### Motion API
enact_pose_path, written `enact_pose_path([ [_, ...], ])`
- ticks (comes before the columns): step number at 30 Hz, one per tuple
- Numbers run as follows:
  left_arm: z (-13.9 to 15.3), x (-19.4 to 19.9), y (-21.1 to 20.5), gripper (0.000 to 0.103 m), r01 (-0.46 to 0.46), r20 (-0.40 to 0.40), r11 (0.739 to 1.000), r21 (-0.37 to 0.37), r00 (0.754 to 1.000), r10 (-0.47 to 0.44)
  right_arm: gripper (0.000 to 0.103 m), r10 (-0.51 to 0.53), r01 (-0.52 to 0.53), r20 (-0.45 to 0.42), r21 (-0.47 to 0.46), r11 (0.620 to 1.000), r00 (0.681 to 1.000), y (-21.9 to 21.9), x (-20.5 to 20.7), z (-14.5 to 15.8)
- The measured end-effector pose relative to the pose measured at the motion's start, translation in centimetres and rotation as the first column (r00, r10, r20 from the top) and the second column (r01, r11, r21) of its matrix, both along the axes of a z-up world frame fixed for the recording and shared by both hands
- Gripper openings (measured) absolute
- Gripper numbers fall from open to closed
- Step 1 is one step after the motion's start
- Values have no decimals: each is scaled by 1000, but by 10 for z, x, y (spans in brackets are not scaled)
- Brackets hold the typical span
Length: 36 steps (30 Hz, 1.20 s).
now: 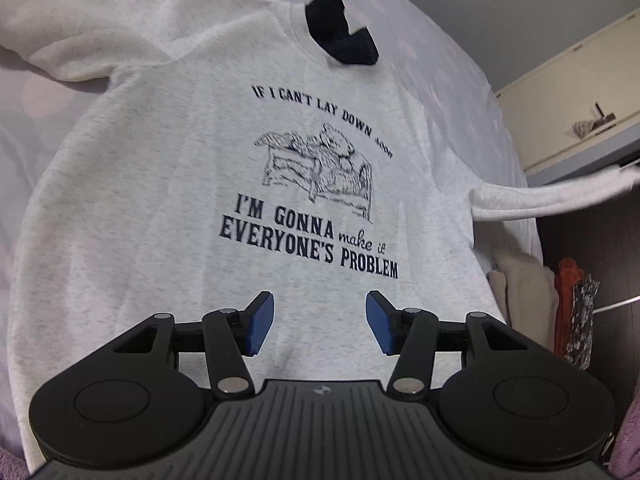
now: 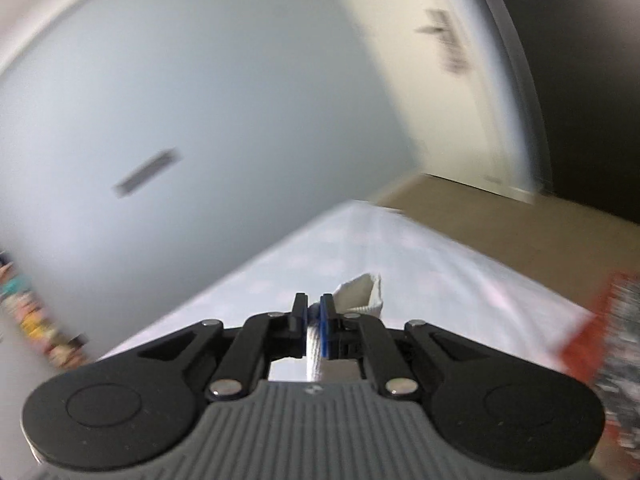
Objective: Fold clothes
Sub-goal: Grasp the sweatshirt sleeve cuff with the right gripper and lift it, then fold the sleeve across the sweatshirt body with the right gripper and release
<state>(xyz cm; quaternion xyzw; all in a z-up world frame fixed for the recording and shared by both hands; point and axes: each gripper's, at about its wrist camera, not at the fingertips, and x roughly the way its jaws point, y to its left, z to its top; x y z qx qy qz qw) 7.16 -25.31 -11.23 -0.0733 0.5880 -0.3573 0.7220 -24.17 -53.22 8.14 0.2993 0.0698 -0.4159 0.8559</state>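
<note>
Grey marl sweatshirt [image 1: 168,184] lies spread face-up on the pale spotted bedsheet [image 1: 448,64], navy collar [image 1: 344,36] at the far end; left gripper [image 1: 320,322] hovers over the near hem, blue pads [image 1: 262,322] set wide, nothing held; right gripper [image 2: 315,320] is clamped on the ribbed cuff [image 2: 362,298], sleeve [image 1: 552,196] stretched out to the right.

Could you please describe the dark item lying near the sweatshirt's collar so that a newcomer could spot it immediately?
Find the pale grey sweatshirt spread print-up on the bed. At its neckline lies a small navy cloth, crumpled. It is the only dark fabric on the light garment.
</note>
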Motion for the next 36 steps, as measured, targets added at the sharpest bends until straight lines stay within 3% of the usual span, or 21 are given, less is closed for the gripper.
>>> enact_pose_path([
  [3,8,3,14,49,-21,12,1000,-23,1000,21,7,162,-161,14,-60,985,987,39,68,25],
  [6,16,10,28,49,-43,34,999,-22,998,44,7,317,-315,5,-107,943,948,93,123,36],
  [12,28,27,54,49,-65,84,998,-22,994,66,7,483,-484,-33,-96,870,875,184,212,10],
  [20,18,51,86,49,-103,99,995,-13,990,103,7,610,-608,-60,42,793,790,265,303,-77],
  [22,13,59,92,49,-111,109,994,-2,988,110,7,630,-627,-93,68,776,771,241,340,-114],
  [29,4,86,100,49,-122,114,992,21,986,119,9,676,-645,-132,212,734,725,285,414,-208],
  [32,4,97,93,49,-111,132,993,35,986,105,13,703,-659,-111,271,701,702,296,421,-235],
  [36,8,109,73,49,-76,165,996,42,984,68,13,711,-667,-149,259,699,688,292,405,-241],
])
